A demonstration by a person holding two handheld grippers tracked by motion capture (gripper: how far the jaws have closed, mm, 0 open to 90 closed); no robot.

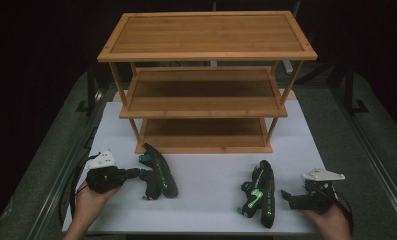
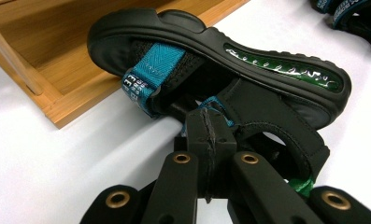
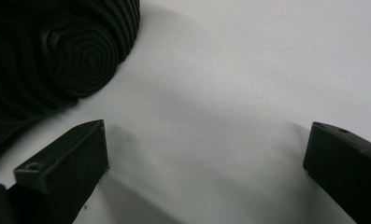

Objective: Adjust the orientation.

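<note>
Two black sandals lie on their sides on a white mat (image 1: pixel 211 172). The left sandal (image 1: pixel 159 174) has teal straps and points toward the shelf. My left gripper (image 1: pixel 139 173) is shut, its tips pressed together on a strap of that sandal (image 2: pixel 248 70), whose green-inlaid sole edge faces up; the left gripper (image 2: pixel 211 128) meets the strap near a teal loop. The right sandal (image 1: pixel 261 194) has green trim. My right gripper (image 1: pixel 287 198) stands open just right of it, nothing between its fingers. The right gripper (image 3: pixel 206 130) sees that sandal's ribbed sole (image 3: pixel 57 51) at upper left.
A three-tier bamboo shelf (image 1: pixel 206 56) stands at the back of the mat, its lowest tier (image 2: pixel 71 100) just beyond the left sandal. Grey table surface (image 1: pixel 371 150) and dark rails flank the mat. Cables trail from both grippers.
</note>
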